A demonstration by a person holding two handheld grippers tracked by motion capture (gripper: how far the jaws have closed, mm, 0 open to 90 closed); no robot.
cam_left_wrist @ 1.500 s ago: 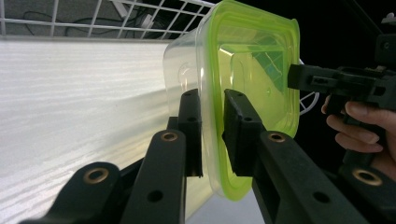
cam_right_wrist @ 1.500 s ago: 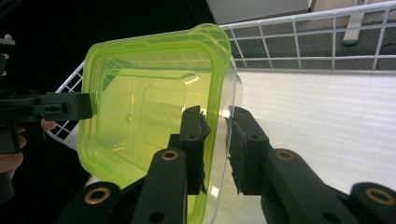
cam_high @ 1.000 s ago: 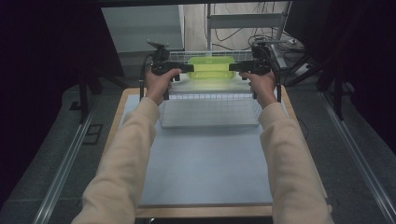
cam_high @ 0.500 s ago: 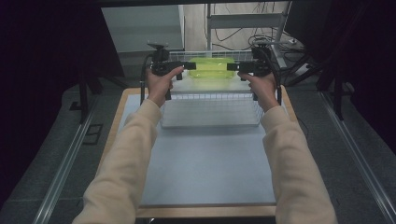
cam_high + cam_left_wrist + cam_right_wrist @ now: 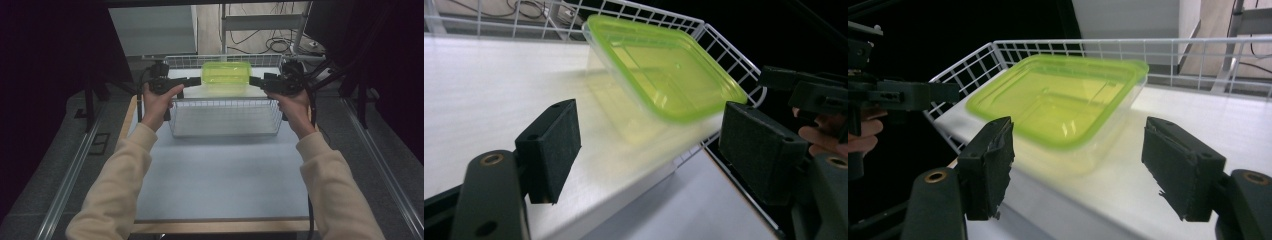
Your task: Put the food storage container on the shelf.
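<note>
Glossy translucent green plastic container (image 5: 1063, 100); white wire basket (image 5: 225, 117); matt black fingers (image 5: 988, 165)

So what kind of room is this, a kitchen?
Probably not a kitchen, more like a lab or workshop. A lone green-lidded box sits on a white shelf in a wire basket, with loose cables and metal frames behind.

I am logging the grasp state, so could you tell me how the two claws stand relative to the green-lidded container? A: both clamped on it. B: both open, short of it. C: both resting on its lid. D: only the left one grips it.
B: the left claw and right claw both have their jaws spread wide, with the container lying beyond them on the white shelf, untouched.
</note>
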